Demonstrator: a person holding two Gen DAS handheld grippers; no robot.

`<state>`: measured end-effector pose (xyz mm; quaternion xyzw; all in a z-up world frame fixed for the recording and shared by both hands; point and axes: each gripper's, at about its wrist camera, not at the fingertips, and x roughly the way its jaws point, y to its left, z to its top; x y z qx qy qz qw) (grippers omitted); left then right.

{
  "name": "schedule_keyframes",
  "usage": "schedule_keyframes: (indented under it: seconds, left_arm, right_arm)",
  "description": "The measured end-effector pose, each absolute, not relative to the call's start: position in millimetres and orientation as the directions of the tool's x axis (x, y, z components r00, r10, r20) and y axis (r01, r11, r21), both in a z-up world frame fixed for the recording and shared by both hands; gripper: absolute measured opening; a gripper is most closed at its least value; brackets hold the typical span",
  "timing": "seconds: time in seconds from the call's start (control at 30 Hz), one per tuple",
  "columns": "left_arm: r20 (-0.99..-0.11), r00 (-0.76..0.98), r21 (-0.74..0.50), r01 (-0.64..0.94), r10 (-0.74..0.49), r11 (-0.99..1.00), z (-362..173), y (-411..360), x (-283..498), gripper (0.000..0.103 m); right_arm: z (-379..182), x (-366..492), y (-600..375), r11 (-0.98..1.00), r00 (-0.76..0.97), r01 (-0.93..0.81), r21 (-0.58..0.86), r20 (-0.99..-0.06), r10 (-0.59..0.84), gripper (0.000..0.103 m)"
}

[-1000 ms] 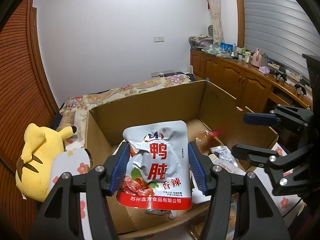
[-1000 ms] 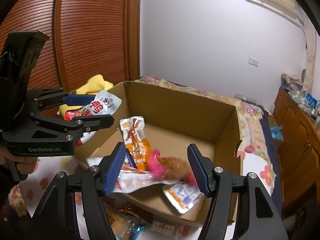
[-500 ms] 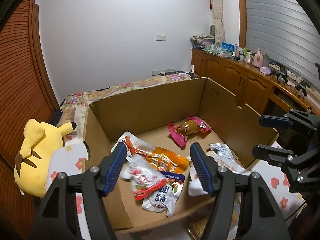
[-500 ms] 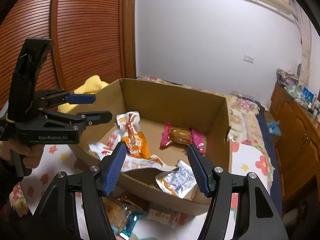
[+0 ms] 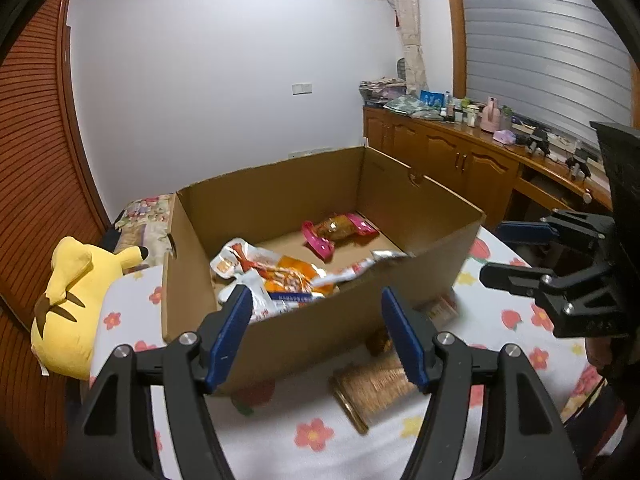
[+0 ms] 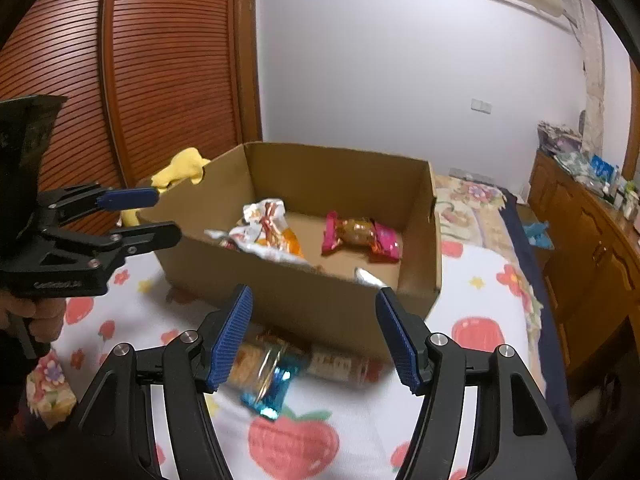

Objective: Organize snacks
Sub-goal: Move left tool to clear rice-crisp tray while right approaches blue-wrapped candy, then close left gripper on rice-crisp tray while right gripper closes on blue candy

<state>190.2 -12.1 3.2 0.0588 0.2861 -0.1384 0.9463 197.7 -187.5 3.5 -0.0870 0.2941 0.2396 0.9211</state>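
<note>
Left hand-held gripper (image 5: 316, 336) released duck pouch (image 5: 256, 304) into box (image 5: 304, 332); both withdrew.

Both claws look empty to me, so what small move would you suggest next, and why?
Probably lower the right claw onto the blue-ended snack packet lying on the floral sheet just in front of the cardboard box. Its jaws stand open and empty, the packet sits almost between them, and several snacks are already in the box while this one is still outside.
</note>
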Motion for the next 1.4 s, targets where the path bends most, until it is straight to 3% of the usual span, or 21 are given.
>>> schedule_keyframes:
  seconds: [0.5, 1.4]
  left_arm:
    - [-0.604, 0.758, 0.016, 0.321, -0.247, 0.947, -40, -28, 167, 0.071]
    - [-0.683, 0.648, -0.034, 0.434, -0.338, 0.9, -77, -69, 217, 0.071]
  right_arm:
    - [-22, 164, -202, 0.886, 0.697, -0.463, 0.027, -0.606, 0.383, 0.066]
    - [-89, 169, -224, 0.911, 0.637, -0.408, 0.062, -0.696, 0.332, 0.066]
